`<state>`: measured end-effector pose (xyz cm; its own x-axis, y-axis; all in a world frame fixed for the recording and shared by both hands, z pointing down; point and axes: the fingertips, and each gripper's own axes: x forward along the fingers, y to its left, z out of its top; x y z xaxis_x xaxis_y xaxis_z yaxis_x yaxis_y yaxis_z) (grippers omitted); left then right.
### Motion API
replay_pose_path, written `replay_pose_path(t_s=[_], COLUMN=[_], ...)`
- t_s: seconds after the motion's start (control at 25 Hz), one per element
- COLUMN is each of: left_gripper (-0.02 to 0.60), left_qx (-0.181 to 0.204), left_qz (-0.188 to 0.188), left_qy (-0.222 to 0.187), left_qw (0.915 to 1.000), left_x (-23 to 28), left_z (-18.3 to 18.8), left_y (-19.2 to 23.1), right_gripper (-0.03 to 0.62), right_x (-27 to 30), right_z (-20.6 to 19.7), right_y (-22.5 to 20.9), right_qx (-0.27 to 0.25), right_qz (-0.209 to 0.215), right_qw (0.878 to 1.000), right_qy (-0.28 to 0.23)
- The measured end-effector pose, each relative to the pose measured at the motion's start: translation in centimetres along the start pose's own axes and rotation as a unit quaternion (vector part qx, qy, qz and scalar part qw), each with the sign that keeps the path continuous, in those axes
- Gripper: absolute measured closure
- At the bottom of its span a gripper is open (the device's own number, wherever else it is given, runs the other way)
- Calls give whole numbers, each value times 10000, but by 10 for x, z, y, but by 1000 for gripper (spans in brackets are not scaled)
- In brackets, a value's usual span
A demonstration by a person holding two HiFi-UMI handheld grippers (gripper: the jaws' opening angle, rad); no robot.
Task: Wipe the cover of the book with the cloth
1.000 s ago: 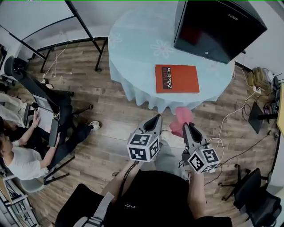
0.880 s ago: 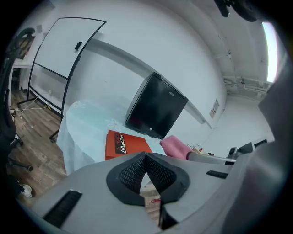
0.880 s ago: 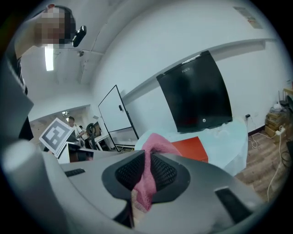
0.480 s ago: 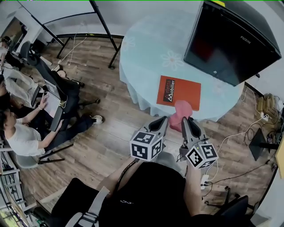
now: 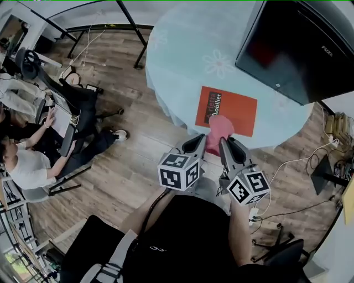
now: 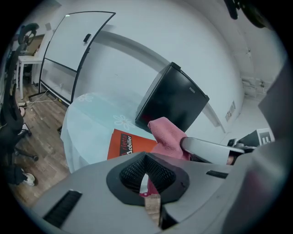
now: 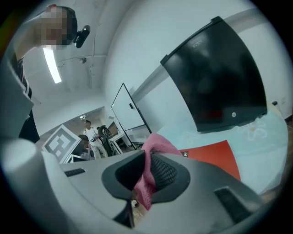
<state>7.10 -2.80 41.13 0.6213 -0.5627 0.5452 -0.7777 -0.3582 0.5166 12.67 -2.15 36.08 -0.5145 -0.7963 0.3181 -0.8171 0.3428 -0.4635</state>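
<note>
An orange book (image 5: 235, 108) lies flat near the front edge of the round, pale-blue table (image 5: 182, 55). My right gripper (image 5: 225, 146) is shut on a pink cloth (image 5: 217, 131), which bunches up over the book's near edge. From the right gripper view the cloth (image 7: 158, 144) rises out of the closed jaws of the right gripper (image 7: 146, 176), with the book (image 7: 215, 155) beyond. My left gripper (image 5: 196, 143) is just left of the cloth, shut and holding nothing. Its own view shows the left gripper (image 6: 145, 176), the cloth (image 6: 168, 135) and the book (image 6: 126, 144) ahead.
A big black cabinet (image 5: 301, 47) stands on the table behind the book. A seated person (image 5: 25, 168) and office chairs (image 5: 72, 99) are at the left. Black stand legs (image 5: 130, 16) reach the floor behind the table. Cables (image 5: 298, 160) trail at the right.
Both grippers have moved forward to the table with the cloth. The cloth, which hung over the floor before, now overlaps the book's near edge.
</note>
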Motion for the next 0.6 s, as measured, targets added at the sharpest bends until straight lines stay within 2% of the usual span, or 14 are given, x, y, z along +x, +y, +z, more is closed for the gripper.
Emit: replay_pose_path(t_s=[0.2, 0.36, 0.44, 0.6], left_gripper=[568, 568, 568, 568], left_qx=[-365, -734, -796, -1020], left_qz=[-39, 22, -19, -57], left_qy=[-161, 74, 183, 89], left_qw=[9992, 9973, 9967, 9947], left_x=[23, 33, 40, 59], left_z=[27, 18, 14, 27], left_y=[27, 45, 47, 62], right_gripper=[554, 554, 554, 554], right_x=[37, 61, 74, 107], right_z=[4, 0, 3, 12], right_y=[-18, -27, -30, -36], right_qx=[-100, -216, -381, -663], right_qz=[-45, -72, -83, -122], right_qw=[9995, 9973, 9956, 9926], right_qy=[305, 693, 850, 1013])
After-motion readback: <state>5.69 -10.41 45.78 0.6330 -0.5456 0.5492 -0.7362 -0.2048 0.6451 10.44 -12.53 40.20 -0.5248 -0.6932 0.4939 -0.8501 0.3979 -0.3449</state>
